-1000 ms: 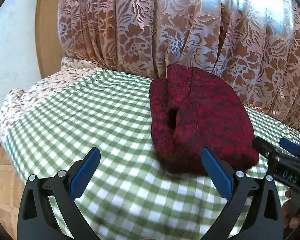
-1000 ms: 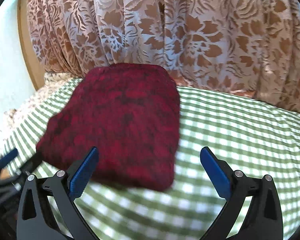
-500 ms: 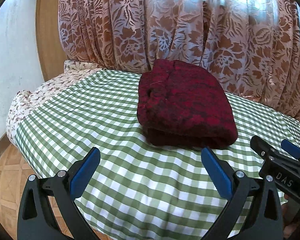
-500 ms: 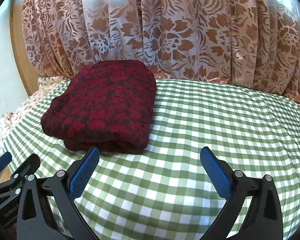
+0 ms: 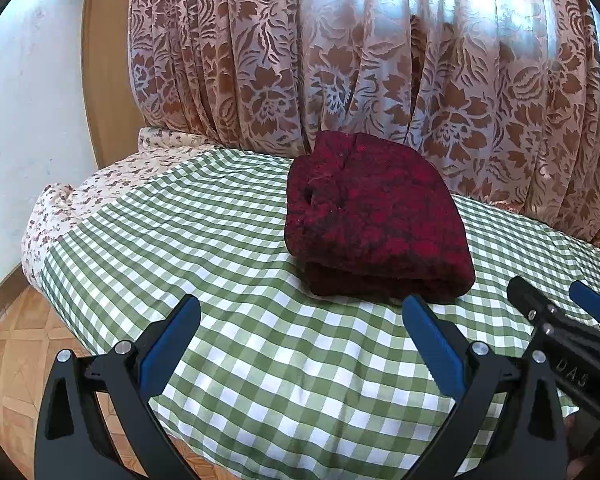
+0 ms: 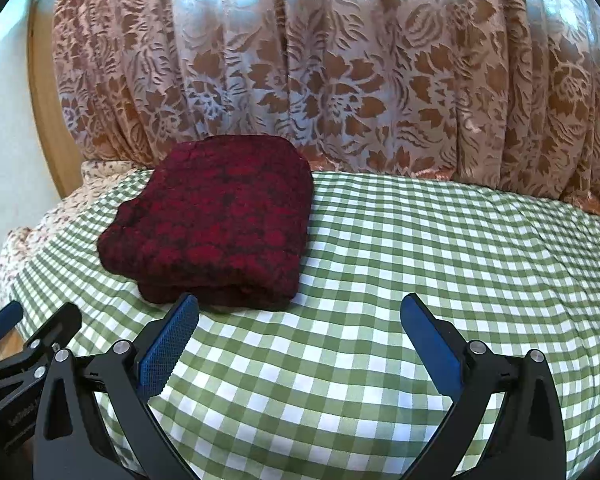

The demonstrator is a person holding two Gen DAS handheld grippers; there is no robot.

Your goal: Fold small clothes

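Note:
A dark red knitted garment (image 5: pixel 374 220) lies folded in a thick rectangle on the green-and-white checked cloth (image 5: pixel 220 248); it also shows in the right wrist view (image 6: pixel 220 220). My left gripper (image 5: pixel 300 320) is open and empty, held back from the garment's near edge. My right gripper (image 6: pixel 298 316) is open and empty, just right of the garment's near edge. The right gripper shows at the right of the left wrist view (image 5: pixel 560 320). The left gripper shows at the lower left of the right wrist view (image 6: pixel 20 336).
A brown floral lace curtain (image 6: pixel 340 80) hangs close behind the table. A floral undercloth (image 5: pixel 80 200) sticks out at the left end. A white wall (image 5: pixel 28 120) and parquet floor (image 5: pixel 8 360) lie to the left. Bare checked cloth (image 6: pixel 460 260) spreads to the right.
Both grippers have drawn back from the garment, which looked close and large a second ago. The garment now lies still and folded on the cloth. Both grippers stayed open.

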